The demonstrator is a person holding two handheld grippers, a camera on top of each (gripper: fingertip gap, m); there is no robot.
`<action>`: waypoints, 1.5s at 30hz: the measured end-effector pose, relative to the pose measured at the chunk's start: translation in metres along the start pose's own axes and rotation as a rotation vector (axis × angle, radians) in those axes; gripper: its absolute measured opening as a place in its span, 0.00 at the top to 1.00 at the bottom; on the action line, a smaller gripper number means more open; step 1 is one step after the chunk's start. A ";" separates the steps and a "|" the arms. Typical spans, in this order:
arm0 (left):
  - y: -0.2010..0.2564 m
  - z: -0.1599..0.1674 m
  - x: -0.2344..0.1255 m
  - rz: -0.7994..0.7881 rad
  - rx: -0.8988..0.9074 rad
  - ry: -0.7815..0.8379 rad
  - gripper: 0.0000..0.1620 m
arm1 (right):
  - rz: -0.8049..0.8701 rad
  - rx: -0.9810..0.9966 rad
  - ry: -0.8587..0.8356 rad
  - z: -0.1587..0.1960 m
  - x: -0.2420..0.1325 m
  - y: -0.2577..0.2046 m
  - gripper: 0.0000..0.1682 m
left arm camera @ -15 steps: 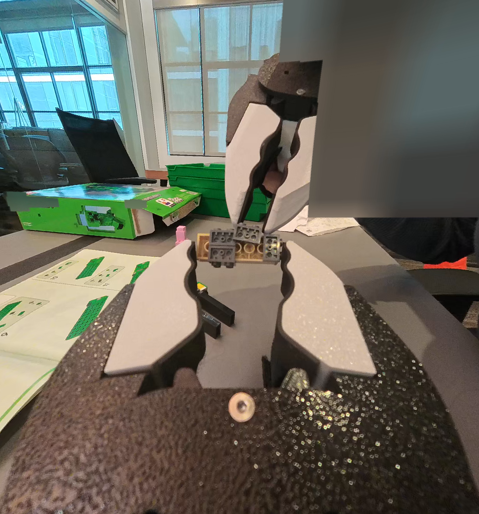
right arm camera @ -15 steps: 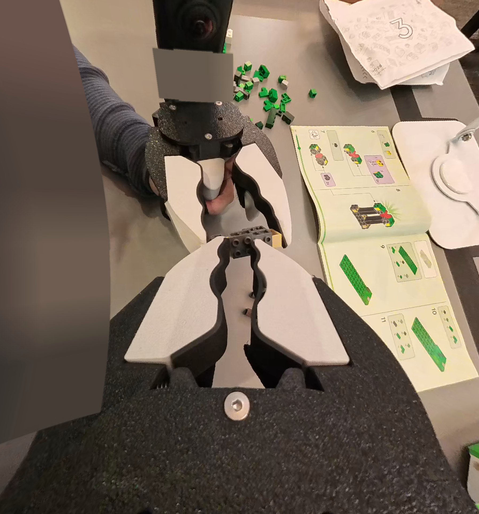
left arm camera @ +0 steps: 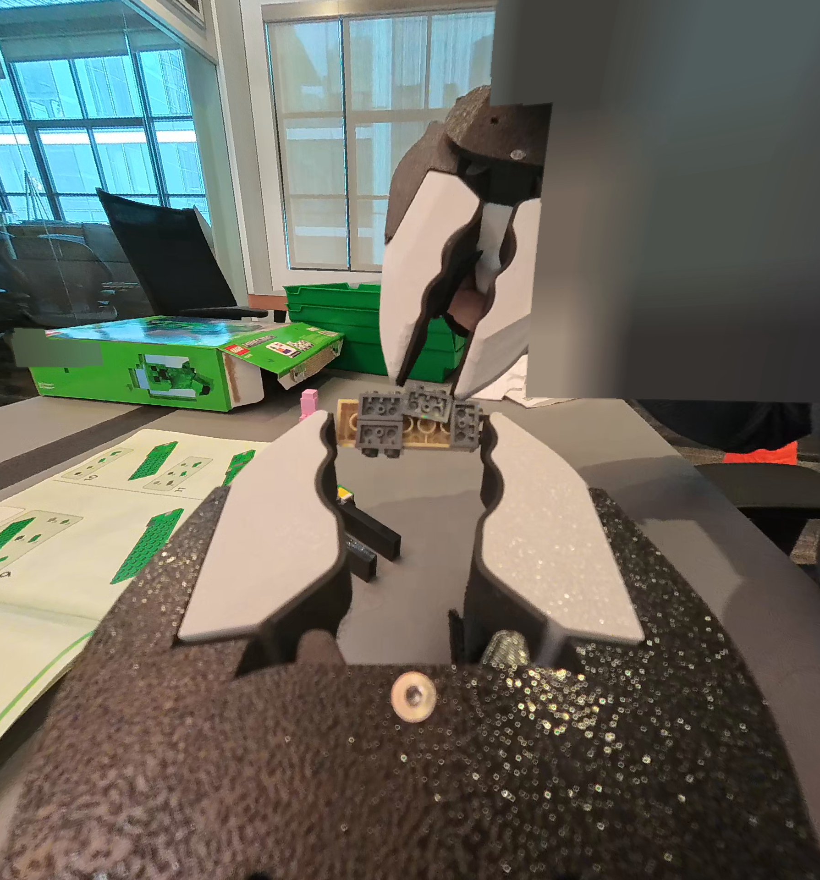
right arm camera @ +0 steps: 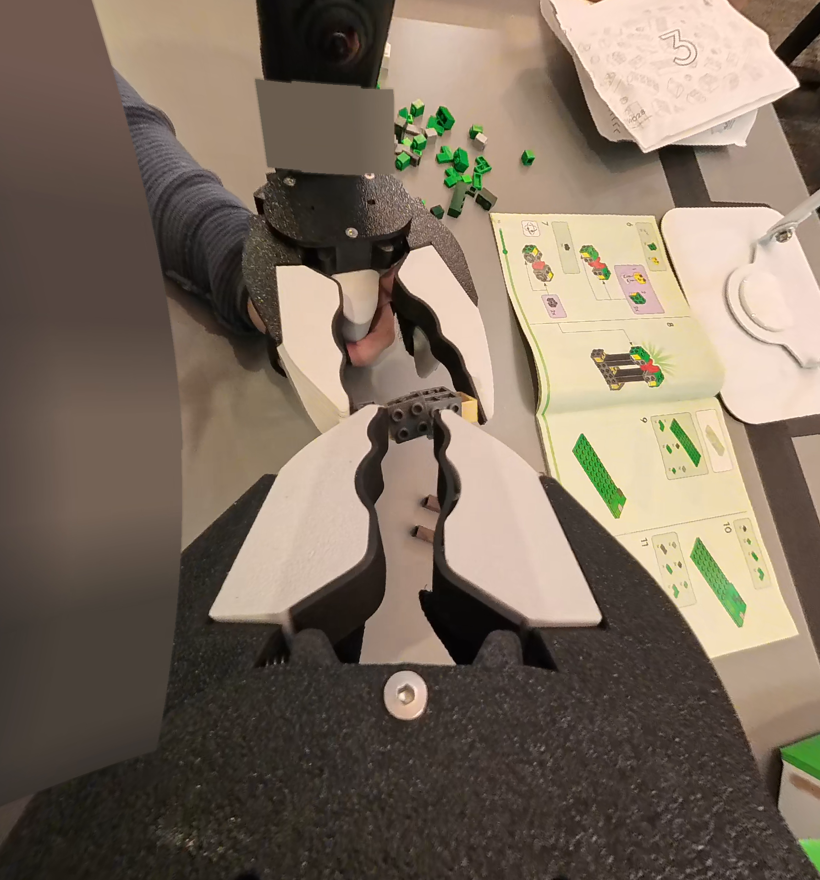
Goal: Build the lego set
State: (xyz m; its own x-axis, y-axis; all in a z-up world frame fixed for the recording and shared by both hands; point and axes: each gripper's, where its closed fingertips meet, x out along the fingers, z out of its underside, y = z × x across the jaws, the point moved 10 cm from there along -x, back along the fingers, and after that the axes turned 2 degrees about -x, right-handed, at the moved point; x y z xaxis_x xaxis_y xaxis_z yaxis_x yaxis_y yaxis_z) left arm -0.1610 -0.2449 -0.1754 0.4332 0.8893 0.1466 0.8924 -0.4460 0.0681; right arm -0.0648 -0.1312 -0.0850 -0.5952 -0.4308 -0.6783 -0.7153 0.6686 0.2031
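Note:
My left gripper (left arm camera: 407, 424) is shut on a tan plate (left arm camera: 422, 435) that carries several dark grey bricks (left arm camera: 380, 419), and holds it above the table. My right gripper (right arm camera: 410, 419) is shut on a dark grey studded brick (right arm camera: 410, 421). It meets the left gripper (right arm camera: 412, 405) tip to tip, with the brick against the plate's (right arm camera: 470, 408) grey bricks. In the left wrist view the right gripper (left arm camera: 429, 388) comes down from above with that brick (left arm camera: 428, 405). Two black beams (left arm camera: 370, 528) lie on the grey table below.
An open instruction booklet (right arm camera: 636, 428) lies right of the grippers and also shows in the left wrist view (left arm camera: 89, 500). Loose green and grey bricks (right arm camera: 450, 147), a white paper bag (right arm camera: 660, 71) and a white lamp base (right arm camera: 755, 309) sit beyond. Green box (left arm camera: 160, 366), green trays (left arm camera: 341, 324), pink piece (left arm camera: 309, 402). The tips of both grippers are at nearly the same place.

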 end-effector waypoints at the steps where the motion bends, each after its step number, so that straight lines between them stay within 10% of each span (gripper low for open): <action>1: 0.000 0.000 0.000 0.000 -0.002 0.004 0.64 | 0.002 -0.001 0.002 -0.001 0.000 0.000 0.89; 45: -0.002 -0.001 -0.003 0.040 -0.045 0.055 0.64 | 0.081 0.006 0.146 0.008 -0.008 0.003 0.98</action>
